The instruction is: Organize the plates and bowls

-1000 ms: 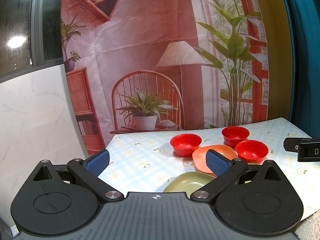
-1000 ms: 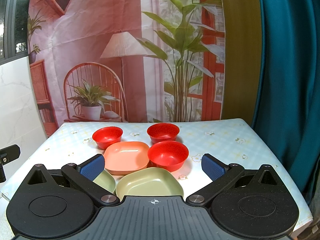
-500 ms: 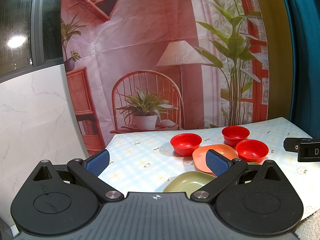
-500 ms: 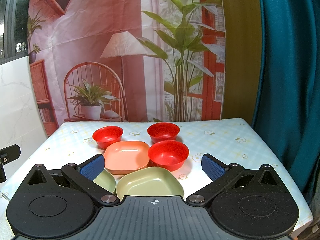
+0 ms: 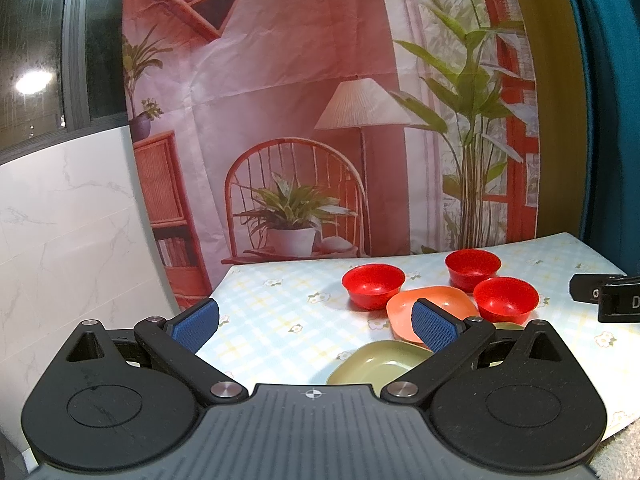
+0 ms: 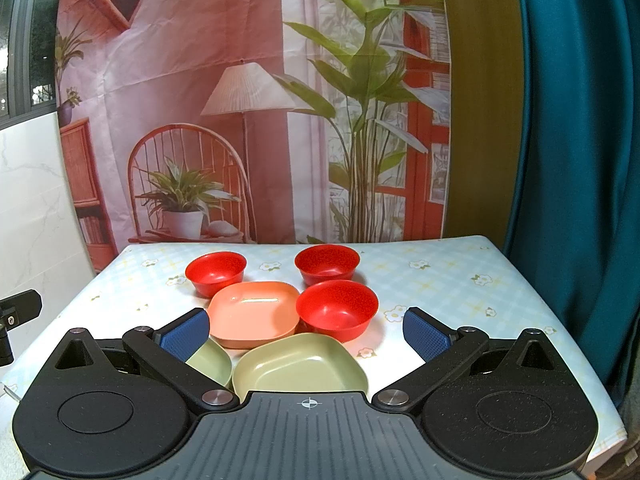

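Three red bowls stand on the table: far left (image 6: 216, 270), far right (image 6: 327, 262), near right (image 6: 337, 308). An orange square plate (image 6: 253, 313) lies between them. Two green square plates lie nearer, one large (image 6: 300, 366), one partly hidden behind my finger (image 6: 210, 362). My right gripper (image 6: 306, 330) is open and empty, just before the green plates. My left gripper (image 5: 314, 322) is open and empty, left of the dishes; there I see the bowls (image 5: 373, 285), the orange plate (image 5: 400, 312) and a green plate (image 5: 378, 364).
The table (image 6: 432, 276) has a pale checked floral cloth. A printed backdrop (image 6: 248, 100) hangs behind it, a teal curtain (image 6: 580, 140) at the right, a white marble wall (image 5: 68, 240) at the left. The right gripper's body (image 5: 608, 296) shows at the left view's right edge.
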{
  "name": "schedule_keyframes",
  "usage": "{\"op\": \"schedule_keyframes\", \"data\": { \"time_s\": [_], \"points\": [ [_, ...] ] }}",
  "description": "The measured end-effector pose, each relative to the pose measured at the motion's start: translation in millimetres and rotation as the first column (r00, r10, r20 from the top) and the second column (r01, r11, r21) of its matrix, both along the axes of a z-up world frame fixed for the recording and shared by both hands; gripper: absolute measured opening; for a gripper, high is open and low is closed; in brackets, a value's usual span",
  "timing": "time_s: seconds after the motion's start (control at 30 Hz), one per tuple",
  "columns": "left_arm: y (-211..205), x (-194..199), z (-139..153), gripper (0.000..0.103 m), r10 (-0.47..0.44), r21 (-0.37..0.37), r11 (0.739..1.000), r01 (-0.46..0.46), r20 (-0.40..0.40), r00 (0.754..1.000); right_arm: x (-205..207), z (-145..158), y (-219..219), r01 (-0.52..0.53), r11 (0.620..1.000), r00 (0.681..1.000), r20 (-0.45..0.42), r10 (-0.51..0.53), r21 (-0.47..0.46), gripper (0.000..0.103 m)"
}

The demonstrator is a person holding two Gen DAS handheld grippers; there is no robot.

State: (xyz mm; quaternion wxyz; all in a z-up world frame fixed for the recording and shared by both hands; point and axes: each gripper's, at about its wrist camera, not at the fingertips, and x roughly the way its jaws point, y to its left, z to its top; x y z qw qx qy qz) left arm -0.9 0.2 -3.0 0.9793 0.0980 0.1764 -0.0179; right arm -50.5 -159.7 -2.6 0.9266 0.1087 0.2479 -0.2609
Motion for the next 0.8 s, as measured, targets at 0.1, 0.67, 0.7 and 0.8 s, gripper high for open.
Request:
{"op": "schedule_keyframes", "data": {
  "time_s": [0.1, 0.67, 0.7, 0.8],
  "points": [
    [1, 6, -5, 0.103, 0.0, 0.008, 1.0, 0.0, -0.023, 1.0, 1, 0, 1, -0.003, 1.0, 1.0, 0.001, 0.003, 0.003, 0.103],
    [4, 69, -28, 0.103, 0.022, 0.078, 0.997, -0.018, -0.05, 0.998, 44, -41, -41, -0.074, 0.993, 0.99, 0.13, 0.061, 0.097, 0.103],
    [4, 71, -31, 0.103, 0.02, 0.083, 0.996, -0.015, -0.058, 0.998, 49, -44, -42, -0.074, 0.993, 0.991, 0.118, 0.062, 0.095, 0.103],
    [6, 82, -37, 0.103, 0.018, 0.082, 0.997, -0.01, -0.088, 0.996, 64, -53, -45, -0.098, 0.991, 0.993, 0.077, 0.091, 0.089, 0.103]
  ]
}}
